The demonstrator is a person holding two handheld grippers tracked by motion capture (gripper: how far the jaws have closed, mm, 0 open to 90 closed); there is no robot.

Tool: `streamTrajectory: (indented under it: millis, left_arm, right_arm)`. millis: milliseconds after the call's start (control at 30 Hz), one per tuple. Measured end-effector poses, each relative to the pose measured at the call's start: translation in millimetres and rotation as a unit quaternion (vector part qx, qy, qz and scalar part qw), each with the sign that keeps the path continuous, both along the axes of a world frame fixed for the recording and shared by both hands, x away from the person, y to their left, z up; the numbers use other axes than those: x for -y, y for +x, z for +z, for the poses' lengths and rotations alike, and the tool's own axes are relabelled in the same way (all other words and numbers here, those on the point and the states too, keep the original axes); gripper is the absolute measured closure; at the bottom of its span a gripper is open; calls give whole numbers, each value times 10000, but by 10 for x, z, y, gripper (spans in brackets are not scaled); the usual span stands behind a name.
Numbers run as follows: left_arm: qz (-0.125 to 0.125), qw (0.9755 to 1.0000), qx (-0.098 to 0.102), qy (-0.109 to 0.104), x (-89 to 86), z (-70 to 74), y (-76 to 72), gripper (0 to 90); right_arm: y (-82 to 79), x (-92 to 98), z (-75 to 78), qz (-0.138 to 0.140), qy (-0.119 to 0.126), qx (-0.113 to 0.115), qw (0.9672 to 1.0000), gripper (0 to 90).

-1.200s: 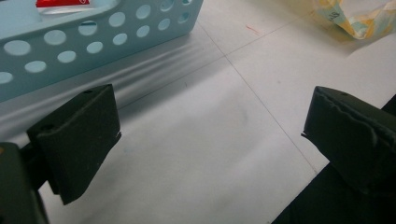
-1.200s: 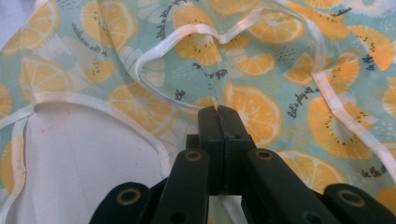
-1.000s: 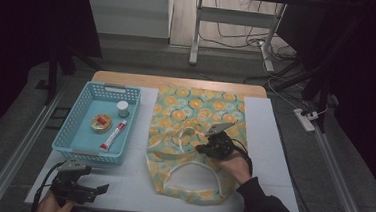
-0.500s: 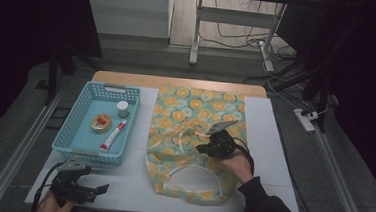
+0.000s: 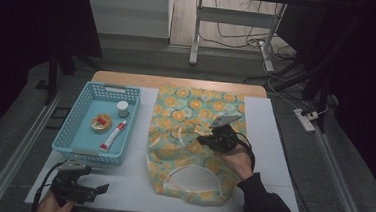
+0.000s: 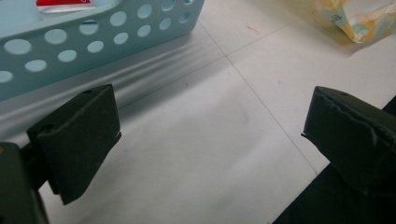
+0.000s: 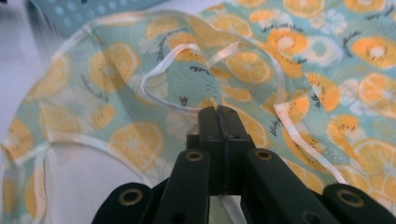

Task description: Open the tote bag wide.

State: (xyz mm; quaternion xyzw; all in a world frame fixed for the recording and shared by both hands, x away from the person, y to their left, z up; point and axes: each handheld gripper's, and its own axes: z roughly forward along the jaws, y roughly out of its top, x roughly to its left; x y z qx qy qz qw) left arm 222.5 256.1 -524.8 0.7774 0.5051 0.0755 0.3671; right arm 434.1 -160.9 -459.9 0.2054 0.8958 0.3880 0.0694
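Note:
A cloth bag [image 5: 195, 111] printed with orange slices on teal lies flat on the white mat, its white-trimmed handle opening toward me. My right gripper [image 5: 201, 137] lies over the middle of the bag, pointing left. Its jaws are shut on a fold of the bag [image 7: 289, 46] and its white trim, and the right gripper [image 7: 218, 112] holds the fabric puckered up around it. My left gripper [image 5: 102, 188] rests at the mat's near left corner. The left gripper [image 6: 210, 121] stands open over bare mat with nothing between its pads.
A light blue perforated basket [image 5: 69, 128] sits left of the bag. It holds a small white jar [image 5: 122, 108], a round tin [image 5: 101, 123] and a red and white tube [image 5: 113, 135]. The basket wall [image 6: 93, 42] stands just ahead of the left gripper. Floor, cables and table legs lie beyond.
The right gripper has shifted a little farther from me with the pinched fabric. The left gripper has kept still.

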Motion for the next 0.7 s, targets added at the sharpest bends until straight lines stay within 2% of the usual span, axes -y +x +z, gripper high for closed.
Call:
streamTrajectory:
  millis: [267, 700]
  left_arm:
    - [30, 10000, -8, -37, -10, -2, 3, 39]
    - [35, 10000, 11, -75, -18, 0, 0, 39]
  right_arm:
    - [40, -54, 88, -10, 121, -27, 9999, 899]
    - [80, -159, 330, 41, 404, 223, 9989, 899]
